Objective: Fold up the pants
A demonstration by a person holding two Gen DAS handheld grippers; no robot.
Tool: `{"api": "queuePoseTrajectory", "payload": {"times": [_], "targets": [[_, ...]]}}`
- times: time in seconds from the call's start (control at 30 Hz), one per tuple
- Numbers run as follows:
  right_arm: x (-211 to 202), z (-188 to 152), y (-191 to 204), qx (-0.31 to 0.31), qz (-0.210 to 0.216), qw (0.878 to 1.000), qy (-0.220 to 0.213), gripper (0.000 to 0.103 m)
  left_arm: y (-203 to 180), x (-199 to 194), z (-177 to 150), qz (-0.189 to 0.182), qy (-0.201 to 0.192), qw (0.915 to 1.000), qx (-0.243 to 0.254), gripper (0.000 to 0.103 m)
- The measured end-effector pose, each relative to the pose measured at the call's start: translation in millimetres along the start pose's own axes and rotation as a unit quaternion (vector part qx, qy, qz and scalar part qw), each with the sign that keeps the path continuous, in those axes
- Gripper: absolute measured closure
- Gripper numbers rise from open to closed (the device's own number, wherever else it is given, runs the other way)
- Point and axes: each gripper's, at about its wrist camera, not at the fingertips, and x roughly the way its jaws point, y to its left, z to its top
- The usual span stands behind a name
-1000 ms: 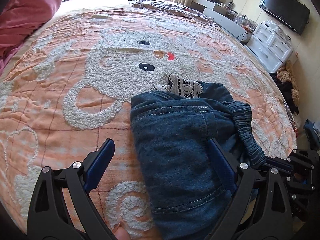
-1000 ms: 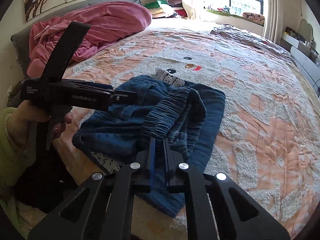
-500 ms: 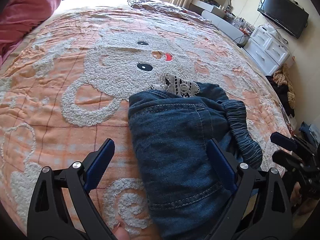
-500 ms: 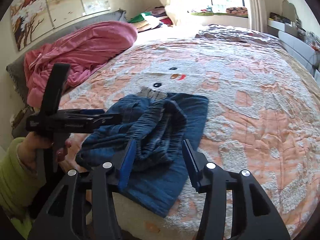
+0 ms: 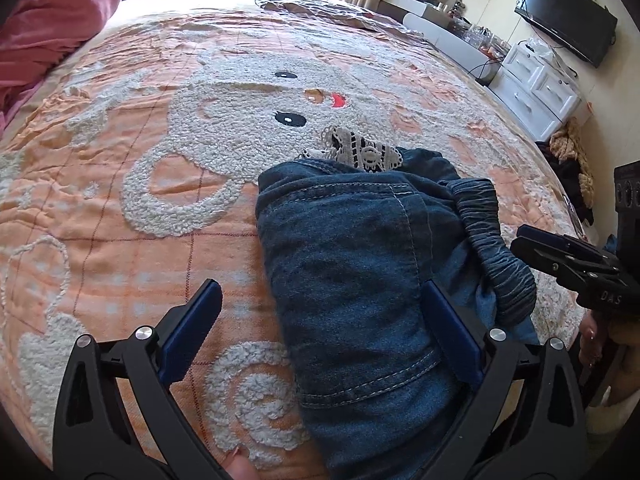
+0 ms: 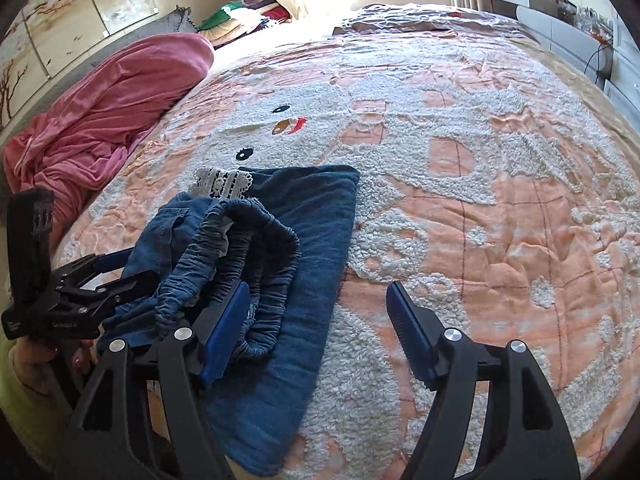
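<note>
At the 9 o'clock edge of the right wrist view a pink blanket (image 6: 104,108) is heaped against the headboard; next to it spreads the orange bedspread (image 5: 120,208) with its white fleecy animal figure. The pants (image 5: 360,280), dark denim, lie on the bedspread in a partly folded bundle near the bed's front edge, with a scrap of white lace (image 5: 360,148) showing at the far end and the gathered elastic waistband (image 6: 248,248) bunched loosely on top.

The left gripper (image 5: 320,320) has its fingers spread wide and holds nothing; the bundle's left edge runs up between them from 6 toward 12 o'clock, so its long axis lies along this gripper's line of sight.

The right gripper (image 6: 320,304) is likewise spread and empty. The pants lie at its 10 o'clock, and its left finger (image 6: 224,328) sits right at the waistband, whether touching I cannot tell.

By my reading the fold is unfinished: the waistband needs flattening or tucking, and the right gripper is the nearer one to take it.
</note>
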Motion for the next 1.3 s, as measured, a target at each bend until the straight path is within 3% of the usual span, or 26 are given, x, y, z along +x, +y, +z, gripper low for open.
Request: {"api": "queuePoseTrajectory", "payload": {"times": [0.27,0.47,0.8,1.1,1.2,1.3], "targets": [[18,-5,-2,0.025,0.03,0.999,0.017,0.046,-3,10,-1,-0.016,0.005,0.9998,-0.011,0.01],[25,-4,-4,0.04,0.056,0.997,0.022,0.048,-7,13,-3,-0.025,0.012,0.9996,-0.003,0.01],[39,6,-5,0.049,0.097,0.994,0.034,0.069,-10,13,-4,-0.044,0.01,0.999,-0.001,0.037],[39,-2,-15,0.09,0.108,0.989,0.033,0.067,-11,14,-5,-0.048,0.011,0.9988,-0.005,0.038],[40,-2,-17,0.101,0.116,0.988,0.028,0.074,-12,15,-4,-0.048,0.011,0.9988,-0.005,0.04],[37,-4,-9,0.085,0.11,0.99,0.012,0.084,-15,13,-4,-0.052,0.006,0.9986,0.006,0.052]]}}
